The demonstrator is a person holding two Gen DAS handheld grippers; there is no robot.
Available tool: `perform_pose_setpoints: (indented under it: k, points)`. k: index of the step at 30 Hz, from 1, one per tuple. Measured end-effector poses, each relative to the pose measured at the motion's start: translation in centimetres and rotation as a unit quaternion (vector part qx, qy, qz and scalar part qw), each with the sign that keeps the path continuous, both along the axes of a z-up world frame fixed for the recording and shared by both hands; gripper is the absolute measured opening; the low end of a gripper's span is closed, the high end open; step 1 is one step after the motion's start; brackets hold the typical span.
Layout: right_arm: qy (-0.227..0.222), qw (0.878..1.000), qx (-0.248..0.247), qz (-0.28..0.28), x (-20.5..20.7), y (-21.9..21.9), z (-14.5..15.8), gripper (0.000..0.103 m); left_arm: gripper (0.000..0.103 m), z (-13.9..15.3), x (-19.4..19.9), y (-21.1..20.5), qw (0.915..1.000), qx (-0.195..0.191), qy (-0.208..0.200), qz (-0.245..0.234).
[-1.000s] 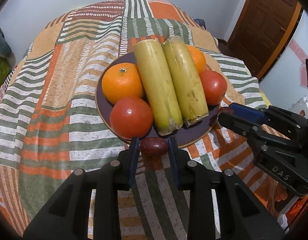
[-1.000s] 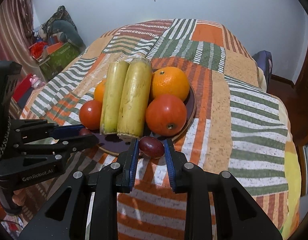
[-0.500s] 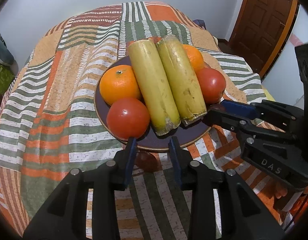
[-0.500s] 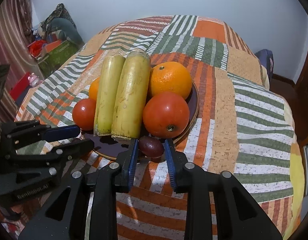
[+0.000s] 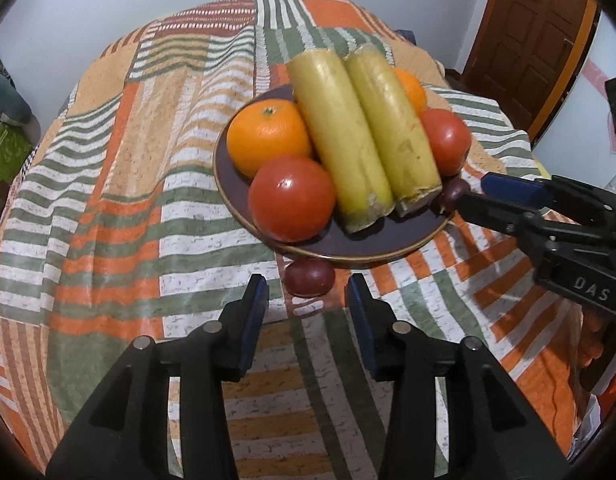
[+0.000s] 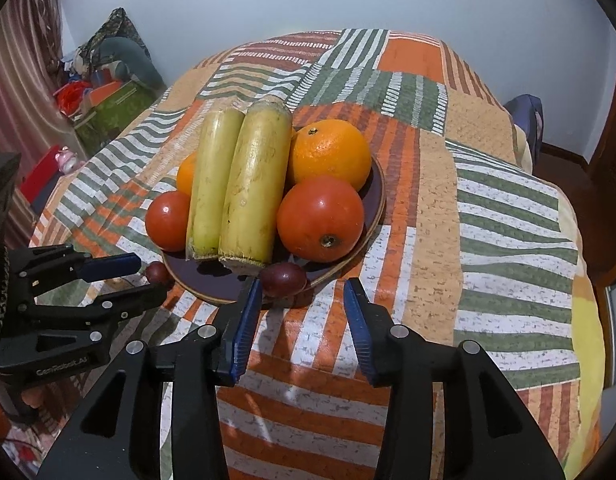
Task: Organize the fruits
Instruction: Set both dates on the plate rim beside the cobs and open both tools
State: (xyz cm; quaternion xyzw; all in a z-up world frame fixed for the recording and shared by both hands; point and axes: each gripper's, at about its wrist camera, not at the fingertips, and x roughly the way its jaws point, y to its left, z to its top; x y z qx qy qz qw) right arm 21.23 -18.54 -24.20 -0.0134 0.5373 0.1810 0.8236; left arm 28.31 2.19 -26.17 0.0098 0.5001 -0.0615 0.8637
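Patterned bedspread [image 5: 108, 200]; "DAS", perhaps "GenRobot.AI".

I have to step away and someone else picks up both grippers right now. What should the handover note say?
Left gripper: jaws open, empty, just short of a small dark red fruit lying on the bedspread against the near rim of the plate.
Right gripper: jaws open, empty; a second small dark red fruit lies at the plate rim just ahead of it.
On the plate: two oranges, two tomatoes and two long yellow-green stalks, laid out symmetrically.
Done: both small fruits set down by the rim.
Left: check their placement, then back both grippers away.
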Motion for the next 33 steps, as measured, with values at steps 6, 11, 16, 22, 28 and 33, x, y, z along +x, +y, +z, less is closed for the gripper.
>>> perform_pose_setpoints:
  k: [6,11,16,22,28,33]
  points:
    - [0.0,1.0,0.001,0.001,-0.4,-0.2,0.2,0.039,0.041,-0.8,0.9,-0.5,0.9999,-0.008,0.007,0.001]
    - [-0.002,1.0,0.0,0.002,-0.6,-0.4,0.4,0.039,0.027,-0.8,0.8,-0.4,1.0,0.002,0.001,0.006]
    - [-0.001,1.0,0.007,0.0,-0.5,-0.5,0.4,0.039,0.027,-0.3,0.5,0.3,0.9998,-0.016,0.003,0.008]
    - [-0.006,1.0,0.011,0.0,-0.6,-0.4,0.8,0.039,0.027,1.4,-0.4,-1.3,0.9995,-0.02,-0.02,-0.017]
    - [-0.008,1.0,0.017,-0.005,-0.7,-0.9,1.1,0.039,0.027,0.9,0.9,-3.4,0.9991,-0.021,-0.017,-0.034]
    - [-0.011,1.0,0.018,-0.005,-0.8,-1.2,1.4,0.039,0.03,0.5,1.3,-3.7,0.9992,-0.012,-0.024,-0.029]
